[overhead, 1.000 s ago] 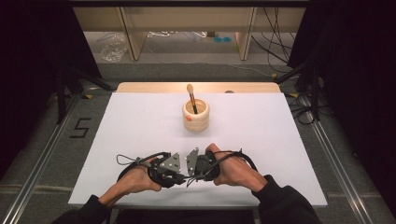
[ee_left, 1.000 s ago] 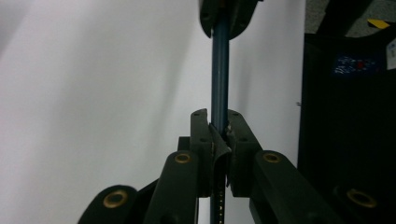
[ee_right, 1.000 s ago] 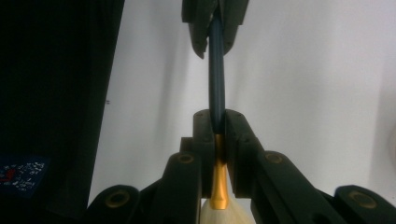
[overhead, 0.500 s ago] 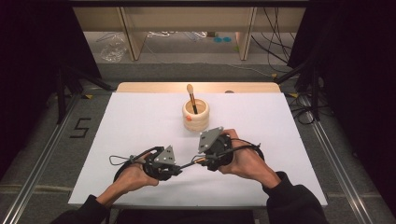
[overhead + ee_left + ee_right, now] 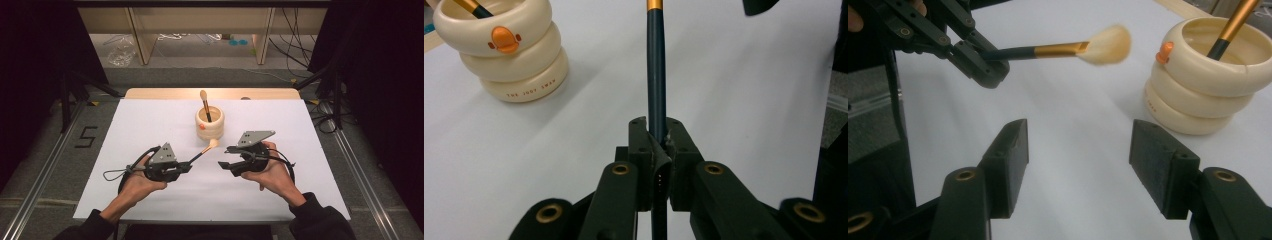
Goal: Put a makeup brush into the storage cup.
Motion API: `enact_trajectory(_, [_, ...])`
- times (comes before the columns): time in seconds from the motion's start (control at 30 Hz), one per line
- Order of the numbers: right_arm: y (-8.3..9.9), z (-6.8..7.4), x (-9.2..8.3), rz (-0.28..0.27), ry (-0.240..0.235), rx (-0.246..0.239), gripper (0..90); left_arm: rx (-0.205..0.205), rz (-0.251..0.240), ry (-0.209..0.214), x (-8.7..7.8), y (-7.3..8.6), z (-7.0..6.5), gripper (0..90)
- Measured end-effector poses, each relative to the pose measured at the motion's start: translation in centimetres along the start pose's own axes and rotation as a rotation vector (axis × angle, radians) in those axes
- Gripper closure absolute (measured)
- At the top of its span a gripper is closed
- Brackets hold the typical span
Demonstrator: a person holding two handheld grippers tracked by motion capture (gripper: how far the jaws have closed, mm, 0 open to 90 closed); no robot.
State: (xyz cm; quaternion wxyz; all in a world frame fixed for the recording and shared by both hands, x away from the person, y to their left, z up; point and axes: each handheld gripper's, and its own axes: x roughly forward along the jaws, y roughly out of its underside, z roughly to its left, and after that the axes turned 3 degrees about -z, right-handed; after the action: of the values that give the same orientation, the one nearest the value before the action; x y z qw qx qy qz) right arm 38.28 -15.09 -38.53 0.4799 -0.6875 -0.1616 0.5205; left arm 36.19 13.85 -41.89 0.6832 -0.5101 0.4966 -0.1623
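Left claw (image 5: 186, 166), jaws pressed together on the dark handle of a makeup brush (image 5: 202, 151); right claw (image 5: 226, 156), jaws spread with nothing between them, and just now widening further. We see the left grip best in the left gripper view, where the brush (image 5: 656, 75) rises straight out from between the pinched pads, its gold ferrule at the top edge. In the right gripper view the same brush (image 5: 1058, 49) lies level across the upper frame, held at its dark end by the left claw (image 5: 982, 64), its pale bristle head pointing toward the cream ringed brush holder (image 5: 1208, 80).

The relation we note for the coming move: from the left claw, the brush's long axis runs ahead and toward the right hand's side, its bristle tip ending just short of the brush holder (image 5: 209, 123) and clear of the white table cover (image 5: 150, 120). The holder sits ahead of both claws, between them, and already carries a second brush (image 5: 205, 103) leaning in its well. The left claw is the one carrying the load; the right claw stands off beside the bristle head, touching nothing.

We judge that seating the brush calls for tipping its handle end down over the holder's mouth, since at present the bristles lead.
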Motion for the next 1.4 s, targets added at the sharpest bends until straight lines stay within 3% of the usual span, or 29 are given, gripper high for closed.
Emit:
enact_trajectory(0.1, [0.1,0.0,0.3,-0.027,-0.03,0.03,39.7,-0.014,-0.014,0.015,-0.2,-0.2,0.1,83.9])
enact_trajectory(0.23, [0.0,0.1,0.4,-0.077,-0.058,0.058,39.5,-0.033,-0.048,0.004,-0.5,-0.4,0.0,83.9])
enact_trajectory(0.37, [-0.2,0.2,0.5,-0.13,-0.05,0.056,39.5,-0.022,-0.07,0.009,-0.7,-0.6,-0.1,83.9])
enact_trajectory(0.5, [-0.3,0.4,0.6,-0.175,-0.075,0.083,39.7,-0.046,-0.098,-0.004,-0.7,-0.7,-0.4,83.9])
enact_trajectory(0.63, [-0.5,0.4,0.6,-0.225,-0.078,0.078,39.7,-0.059,-0.109,0.001,-0.8,-0.8,-0.5,83.9])
enact_trajectory(0.67, [-0.5,0.5,0.6,-0.225,-0.076,0.089,39.7,-0.04,-0.106,0.013,-0.8,-0.9,-0.4,83.9])
enact_trajectory(0.9, [-0.7,0.8,1.0,-0.284,-0.112,0.12,41.8,-0.069,-0.121,0.012,-0.7,-0.9,-0.7,83.9])
enact_trajectory(0.97, [-0.7,0.8,1.0,-0.292,-0.113,0.123,43.4,-0.061,-0.128,0.02,-0.7,-0.9,-0.7,83.9])
enact_trajectory(1.07, [-0.8,0.8,1.4,-0.322,-0.148,0.145,44.5,-0.076,-0.144,0.014,-0.7,-1.1,-1.0,83.9])
enact_trajectory(1.4, [-1.1,0.9,1.7,-0.347,-0.18,0.165,49.5,-0.051,-0.16,0.019,-0.7,-1.3,-1.4,83.9])
